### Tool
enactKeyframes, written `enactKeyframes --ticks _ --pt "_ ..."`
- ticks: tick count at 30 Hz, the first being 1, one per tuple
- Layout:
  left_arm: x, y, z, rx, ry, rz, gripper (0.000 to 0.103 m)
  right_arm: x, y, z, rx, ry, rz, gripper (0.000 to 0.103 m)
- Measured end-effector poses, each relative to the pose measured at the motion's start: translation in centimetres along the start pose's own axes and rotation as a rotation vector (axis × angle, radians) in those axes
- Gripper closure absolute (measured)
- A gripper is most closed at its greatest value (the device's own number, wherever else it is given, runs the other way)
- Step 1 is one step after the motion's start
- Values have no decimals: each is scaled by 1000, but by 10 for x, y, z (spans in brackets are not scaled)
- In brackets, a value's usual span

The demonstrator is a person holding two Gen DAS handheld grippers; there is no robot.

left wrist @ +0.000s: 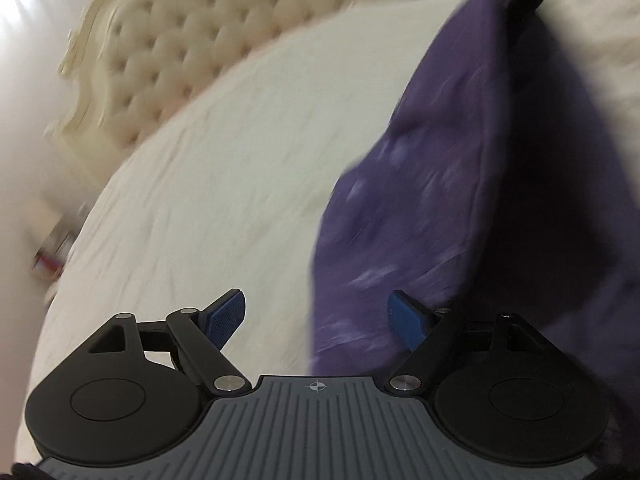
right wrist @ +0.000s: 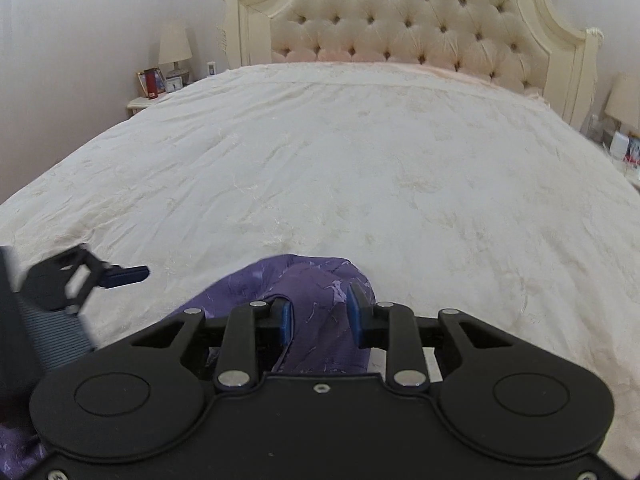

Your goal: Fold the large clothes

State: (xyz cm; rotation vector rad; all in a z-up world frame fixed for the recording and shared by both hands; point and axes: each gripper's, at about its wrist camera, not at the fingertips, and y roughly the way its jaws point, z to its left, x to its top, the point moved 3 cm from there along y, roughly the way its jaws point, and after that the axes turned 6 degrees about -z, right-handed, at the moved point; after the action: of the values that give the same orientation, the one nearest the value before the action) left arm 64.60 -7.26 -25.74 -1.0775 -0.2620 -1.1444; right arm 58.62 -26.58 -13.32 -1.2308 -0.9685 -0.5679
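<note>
A purple patterned garment (right wrist: 312, 276) bunches up between the blue pads of my right gripper (right wrist: 320, 316), which is shut on it above the cream bed cover (right wrist: 360, 160). In the left wrist view, which is blurred, the same garment (left wrist: 440, 180) hangs down from the upper right like a curtain. My left gripper (left wrist: 318, 318) stands open at the cloth's lower left edge. The fabric reaches into the right half of its gap, and the pads do not press on it. One blue fingertip (right wrist: 128, 273) of the left gripper shows at the far left of the right wrist view.
A tufted cream headboard (right wrist: 400, 12) stands at the far end of the bed. A nightstand with a lamp (right wrist: 174, 46) and small items is at the back left. Another lamp (right wrist: 624, 100) and more small items are at the right.
</note>
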Motion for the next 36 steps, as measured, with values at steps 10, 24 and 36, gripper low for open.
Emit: enactKeyframes --ticks 10,24,36 --pt "-9 -72 46 -235 -363 -218 24 -4 1 -13 -24 33 8 67" --pt "-10 0 67 33 -453 23 63 3 -19 -10 -5 11 -50 67" --pt "-58 38 71 -9 -400 164 35 -81 74 -69 10 100 216 49"
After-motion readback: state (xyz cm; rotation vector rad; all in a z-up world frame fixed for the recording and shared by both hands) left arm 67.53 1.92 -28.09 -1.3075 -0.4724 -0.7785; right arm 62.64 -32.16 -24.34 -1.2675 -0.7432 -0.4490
